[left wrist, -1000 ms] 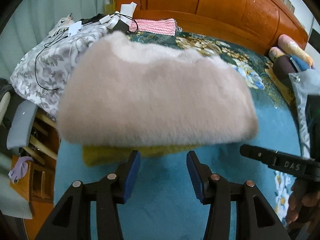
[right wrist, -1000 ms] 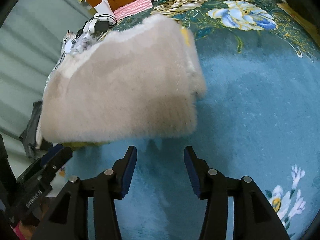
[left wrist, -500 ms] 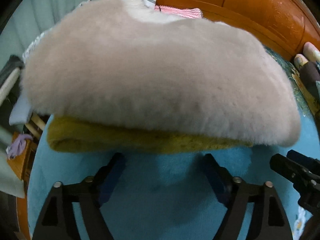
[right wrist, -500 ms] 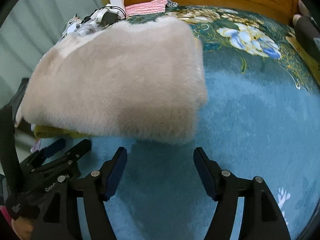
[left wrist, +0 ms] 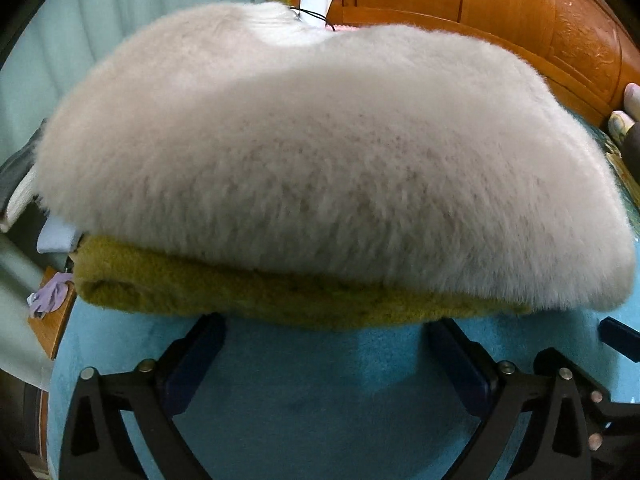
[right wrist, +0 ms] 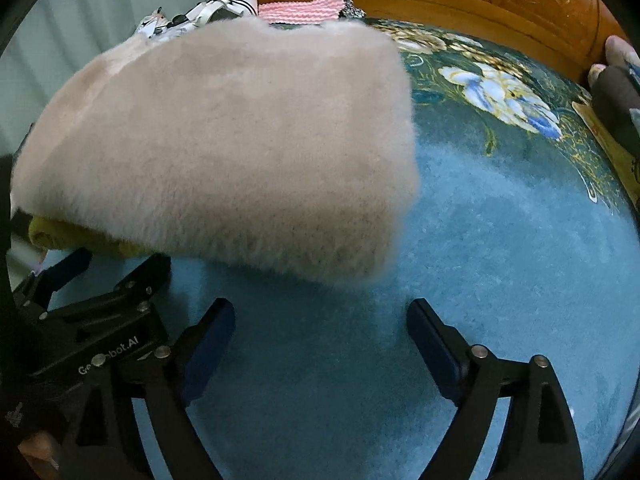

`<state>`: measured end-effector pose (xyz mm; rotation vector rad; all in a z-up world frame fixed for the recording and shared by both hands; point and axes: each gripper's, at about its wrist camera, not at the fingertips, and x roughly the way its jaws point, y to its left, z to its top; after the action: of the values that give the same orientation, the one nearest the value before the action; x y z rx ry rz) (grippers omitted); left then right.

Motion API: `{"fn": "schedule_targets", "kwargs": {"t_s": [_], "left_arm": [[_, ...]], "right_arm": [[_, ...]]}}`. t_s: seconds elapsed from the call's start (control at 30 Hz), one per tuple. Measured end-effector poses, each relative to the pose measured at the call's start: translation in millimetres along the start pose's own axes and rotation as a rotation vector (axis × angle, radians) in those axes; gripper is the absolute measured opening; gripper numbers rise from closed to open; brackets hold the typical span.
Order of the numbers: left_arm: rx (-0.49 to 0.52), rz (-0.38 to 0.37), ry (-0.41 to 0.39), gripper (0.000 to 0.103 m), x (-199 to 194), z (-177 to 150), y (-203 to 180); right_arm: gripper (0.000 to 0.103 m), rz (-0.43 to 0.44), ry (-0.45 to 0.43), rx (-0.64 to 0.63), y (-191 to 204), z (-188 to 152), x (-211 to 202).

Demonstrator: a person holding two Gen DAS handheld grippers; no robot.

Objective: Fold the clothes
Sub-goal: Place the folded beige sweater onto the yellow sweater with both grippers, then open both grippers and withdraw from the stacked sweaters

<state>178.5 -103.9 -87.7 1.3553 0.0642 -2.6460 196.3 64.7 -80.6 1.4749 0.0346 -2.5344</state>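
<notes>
A folded fluffy beige garment (left wrist: 320,160) lies on top of a folded mustard-yellow garment (left wrist: 224,292) on the blue bed cover. My left gripper (left wrist: 324,324) is open, its fingertips right at the front edge of the yellow garment, jaws wide apart. In the right wrist view the beige garment (right wrist: 224,140) fills the upper left, with the yellow one (right wrist: 60,236) peeking out beneath. My right gripper (right wrist: 320,316) is open and empty, just in front of the pile's near right corner. The left gripper (right wrist: 100,292) shows at the lower left there.
The bed cover (right wrist: 500,260) is blue plush with a flower pattern (right wrist: 500,96) toward the orange wooden headboard (left wrist: 500,12). A pink knit piece (right wrist: 304,6) and cables lie behind the pile. Rolled clothes (right wrist: 616,92) sit at the right edge. A wooden bedside stand (left wrist: 52,320) is at the left.
Both grippers have moved in toward the pile and opened wider. The left gripper's fingertips now reach the front edge of the yellow garment. The pile has not moved.
</notes>
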Motion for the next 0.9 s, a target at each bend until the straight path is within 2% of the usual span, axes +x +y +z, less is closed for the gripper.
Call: {"fn": "schedule_targets", "kwargs": {"t_s": [0.27, 0.53, 0.9], "left_arm": [[0.000, 0.007, -0.003, 0.103, -1, 2, -4], [-0.005, 0.002, -0.002, 0.103, -2, 5, -6], [-0.001, 0.007, -0.009, 0.103, -3, 10, -12]], "right_arm": [[0.095, 0.013, -0.023, 0.012, -3, -3, 4], [0.100, 0.036, -0.100, 0.013, -6, -9, 5], [0.103, 0.056, -0.125, 0.010, -12, -8, 10]]}}
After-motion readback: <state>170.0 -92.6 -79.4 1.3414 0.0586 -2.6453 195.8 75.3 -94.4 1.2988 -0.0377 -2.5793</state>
